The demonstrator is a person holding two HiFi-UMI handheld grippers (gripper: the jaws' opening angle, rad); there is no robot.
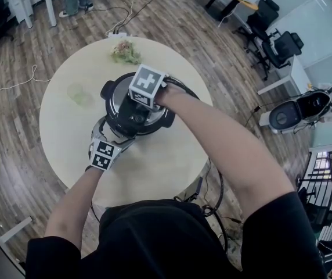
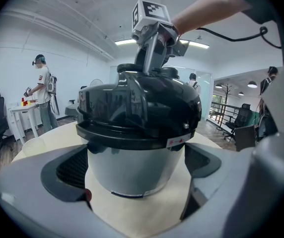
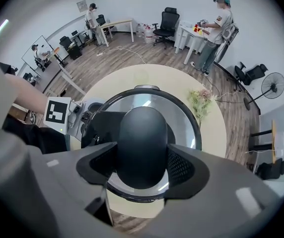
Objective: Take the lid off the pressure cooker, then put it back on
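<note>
A pressure cooker (image 1: 154,121) stands in the middle of a round beige table (image 1: 61,138), its black lid (image 2: 142,108) seated on the silver body (image 2: 132,167). My right gripper (image 3: 142,165) points straight down over the lid. Both its pads press the lid's black oblong handle (image 3: 142,138), so it is shut on it. It appears under its marker cube in the head view as the right gripper (image 1: 140,106). My left gripper (image 2: 137,177) sits low at the near-left side, with a jaw tight against each flank of the silver body. The cooker's far side is hidden.
A small sprig of flowers (image 1: 125,52) lies at the table's far edge, and a faint green patch (image 1: 80,95) to the cooker's left. A cable runs off the table's near right. A person (image 3: 216,29) stands at a white table in the background among office chairs.
</note>
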